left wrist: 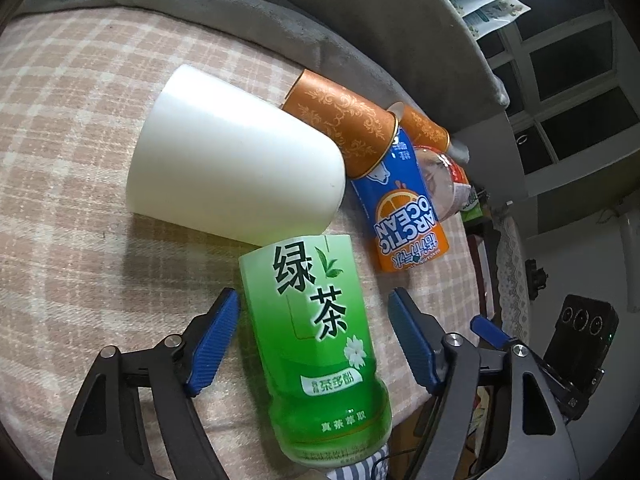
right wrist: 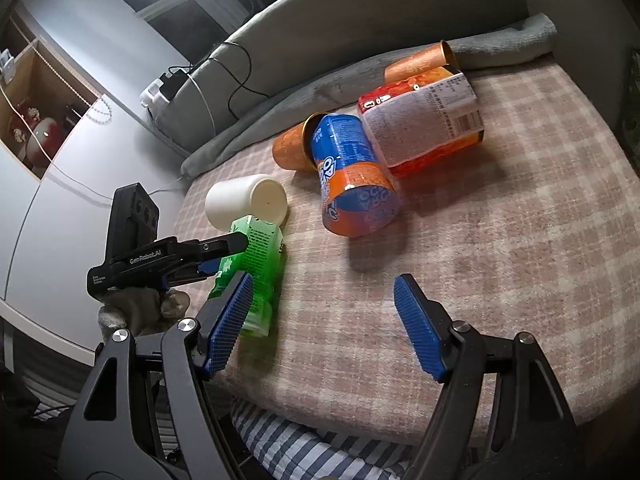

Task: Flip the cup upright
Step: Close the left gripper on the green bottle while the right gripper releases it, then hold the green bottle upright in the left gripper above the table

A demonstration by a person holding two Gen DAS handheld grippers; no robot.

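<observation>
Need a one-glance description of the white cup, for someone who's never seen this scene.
On the pink plaid blanket, a cluster of printed cups lies tipped over. The white cup lies on its side at the cluster's near-left end, touching the green tea cup. It is the only plain, unprinted one.

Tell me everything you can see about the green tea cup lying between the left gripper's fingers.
The green tea cup is translucent green plastic, printed with large dark Chinese characters, a leaf and a white flower. It lies on its side on the plaid blanket, its far end against the white cup. The left gripper straddles it with both blue pads apart from its sides, so it is not yet gripped. From the right wrist view, its other face shows fine white print.
</observation>
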